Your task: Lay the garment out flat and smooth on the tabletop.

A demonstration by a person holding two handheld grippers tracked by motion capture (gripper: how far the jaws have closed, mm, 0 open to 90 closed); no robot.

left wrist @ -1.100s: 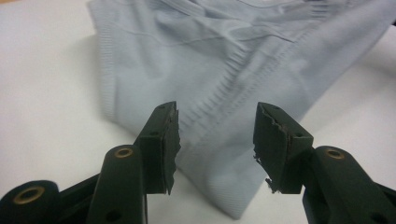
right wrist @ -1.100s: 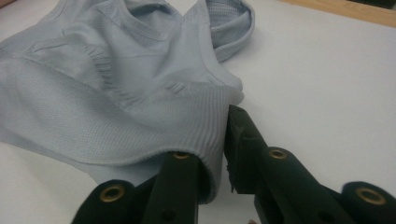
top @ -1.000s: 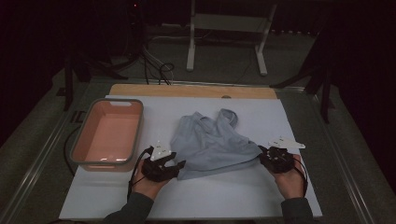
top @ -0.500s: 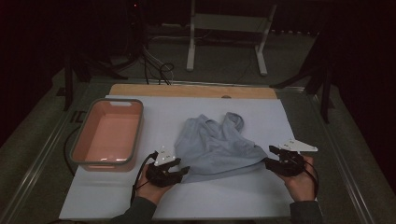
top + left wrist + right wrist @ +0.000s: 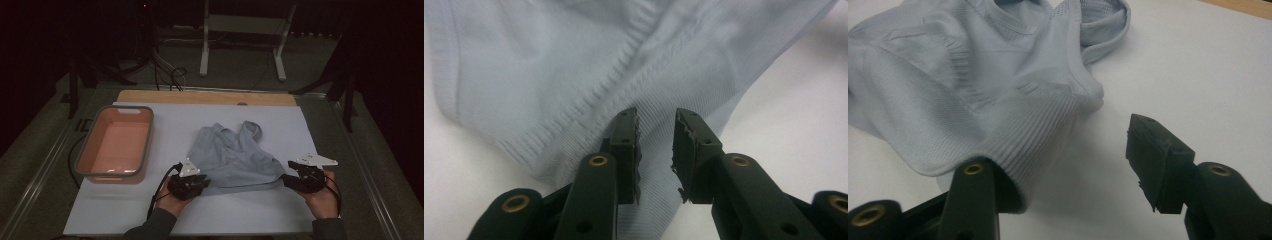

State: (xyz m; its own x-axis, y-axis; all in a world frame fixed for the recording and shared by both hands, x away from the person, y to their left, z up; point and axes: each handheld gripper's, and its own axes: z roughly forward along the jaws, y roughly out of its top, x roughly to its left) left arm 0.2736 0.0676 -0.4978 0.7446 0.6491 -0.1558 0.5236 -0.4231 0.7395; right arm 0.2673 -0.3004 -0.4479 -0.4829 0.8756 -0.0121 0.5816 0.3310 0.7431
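Observation:
A light blue ribbed tank top [image 5: 234, 159] lies spread on the white table top [image 5: 310, 125], straps toward the far side. My left gripper [image 5: 194, 183] sits at the top's near left hem. In the left gripper view it [image 5: 655, 117] is open by a narrow gap, with the fabric [image 5: 574, 65] lying under and between the jaws. My right gripper [image 5: 299, 179] is at the near right corner of the hem. In the right gripper view it [image 5: 1068, 155] stands wide open, the ribbed hem [image 5: 1033, 145] draped over its left jaw and its right jaw over bare table.
A pink basin with a grey rim [image 5: 145, 145] stands on the left of the table. A wooden strip [image 5: 205, 97] runs along the far edge. Beyond it stand a white frame stand [image 5: 242, 45] and cables on the floor.
Both hands have drawn a little toward the near edge, and the tank top's hem has come with them. The left gripper has shifted right along the hem.

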